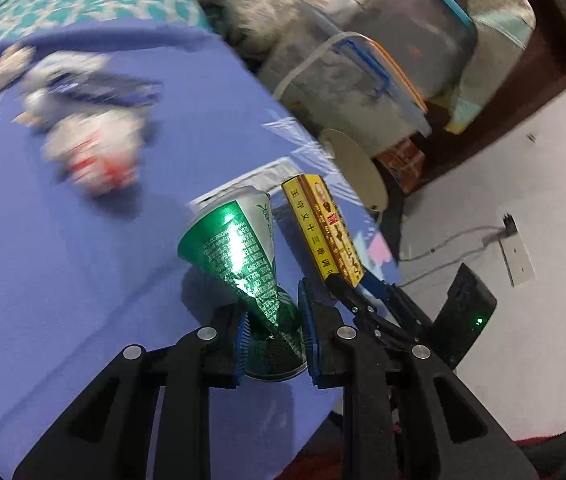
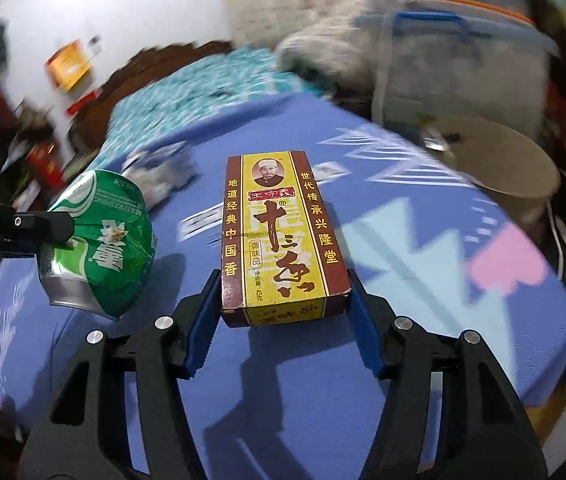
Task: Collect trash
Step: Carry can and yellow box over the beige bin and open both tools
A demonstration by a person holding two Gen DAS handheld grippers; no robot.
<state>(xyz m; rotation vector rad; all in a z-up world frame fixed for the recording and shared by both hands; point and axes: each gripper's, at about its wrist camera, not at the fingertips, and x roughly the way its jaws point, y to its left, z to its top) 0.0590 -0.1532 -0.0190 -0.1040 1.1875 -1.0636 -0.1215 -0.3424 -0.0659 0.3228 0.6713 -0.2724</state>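
My left gripper (image 1: 274, 338) is shut on a crushed green can (image 1: 239, 256) and holds it above the blue cloth (image 1: 63, 280). The can also shows at the left of the right wrist view (image 2: 103, 240), held by the left gripper's black finger. My right gripper (image 2: 283, 312) is shut on a yellow and brown spice box (image 2: 279, 236), gripping its near end by the two long sides. In the left wrist view the box (image 1: 323, 228) sits just right of the can, with the right gripper (image 1: 347, 292) under it.
More crumpled wrappers (image 1: 83, 120) lie blurred farther back on the blue cloth. A round tan basket (image 2: 499, 164) stands past the cloth's right edge, next to clear plastic storage bins (image 2: 459, 68). White floor with a cable (image 1: 463, 240) lies to the right.
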